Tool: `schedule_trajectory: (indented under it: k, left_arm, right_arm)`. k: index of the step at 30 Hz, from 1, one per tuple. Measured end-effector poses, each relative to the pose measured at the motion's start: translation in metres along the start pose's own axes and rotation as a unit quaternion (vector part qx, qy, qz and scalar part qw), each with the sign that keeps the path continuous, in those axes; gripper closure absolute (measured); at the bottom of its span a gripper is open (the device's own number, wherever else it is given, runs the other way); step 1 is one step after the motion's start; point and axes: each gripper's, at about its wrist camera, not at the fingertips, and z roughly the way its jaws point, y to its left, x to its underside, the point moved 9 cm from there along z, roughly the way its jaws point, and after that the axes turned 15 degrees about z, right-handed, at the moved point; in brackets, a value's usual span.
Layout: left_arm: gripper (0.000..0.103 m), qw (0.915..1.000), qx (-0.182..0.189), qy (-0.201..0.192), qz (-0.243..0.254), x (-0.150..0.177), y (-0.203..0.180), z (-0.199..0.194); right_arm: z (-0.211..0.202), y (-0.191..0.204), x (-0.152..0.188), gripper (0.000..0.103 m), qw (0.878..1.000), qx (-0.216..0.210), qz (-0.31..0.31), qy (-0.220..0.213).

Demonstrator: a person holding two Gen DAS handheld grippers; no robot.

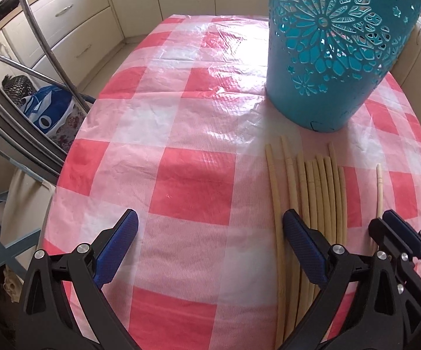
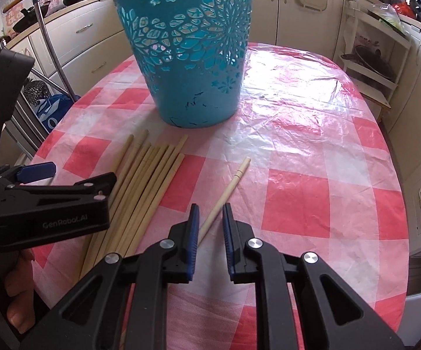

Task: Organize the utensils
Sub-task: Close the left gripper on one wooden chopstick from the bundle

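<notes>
A bundle of several pale wooden chopsticks (image 1: 321, 192) (image 2: 143, 180) lies on the checked tablecloth in front of the teal cut-out basket (image 1: 330, 52) (image 2: 192, 58). One chopstick (image 2: 233, 180) (image 1: 380, 186) lies apart, to the right of the bundle. My right gripper (image 2: 211, 227) (image 1: 385, 227) has its jaws narrow around this stick's near end; the stick slants across the gap and touches both pads. My left gripper (image 1: 210, 230) (image 2: 73, 175) is wide open. Its right finger (image 1: 303, 248) hangs over the bundle's left side and its left finger (image 1: 120, 248) over bare cloth.
The oval table (image 1: 181, 145) with its red and white plastic cloth is ringed by cream cabinets (image 2: 298, 8). A metal chair frame (image 1: 35, 67) and a blue bag (image 1: 50, 108) stand off the left edge. A white shelf rack (image 2: 376, 58) stands at the right. A hand (image 2: 15, 291) holds the left gripper.
</notes>
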Motion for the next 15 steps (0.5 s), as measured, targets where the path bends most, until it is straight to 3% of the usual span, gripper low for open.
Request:
schedule_trajectory:
  k: [2, 5, 6, 7, 8, 10, 12, 15]
  left_arm:
    - [0.008, 1.0000, -0.004, -0.004, 0.004, -0.002, -0.001, 0.000]
    - [0.029, 0.9994, 0.021, -0.024, 0.016, -0.009, -0.011, -0.003]
    - [0.039, 0.9989, 0.026, -0.031, 0.024, -0.011, -0.015, -0.005]
    - [0.057, 0.9979, 0.035, -0.042, 0.036, -0.013, -0.020, -0.007]
    - [0.064, 0.9972, 0.039, -0.047, 0.043, -0.015, -0.025, -0.009]
    - [0.092, 0.9952, 0.058, -0.053, 0.058, -0.017, -0.035, -0.011]
    - [0.098, 0.9926, 0.088, -0.050, 0.066, -0.018, -0.041, -0.011]
    - [0.099, 0.9877, 0.146, -0.040, 0.039, -0.015, -0.039, -0.018]
  right_arm:
    - [0.000, 0.001, 0.000, 0.086, 1.000, 0.003, -0.007, -0.003]
    - [0.000, 0.002, 0.000, 0.086, 1.000, 0.011, -0.019, -0.006]
    - [0.000, 0.003, 0.000, 0.087, 1.000, 0.012, -0.023, -0.007]
    - [0.000, 0.003, 0.000, 0.088, 1.000, 0.013, -0.026, -0.008]
    - [0.000, 0.004, 0.000, 0.089, 1.000, 0.012, -0.027, -0.008]
    - [0.000, 0.004, -0.001, 0.091, 1.000, 0.010, -0.024, -0.007]
    - [0.001, 0.002, -0.002, 0.092, 1.000, 0.006, -0.018, -0.006]
    - [0.000, -0.001, -0.005, 0.093, 1.000, -0.006, 0.001, 0.000]
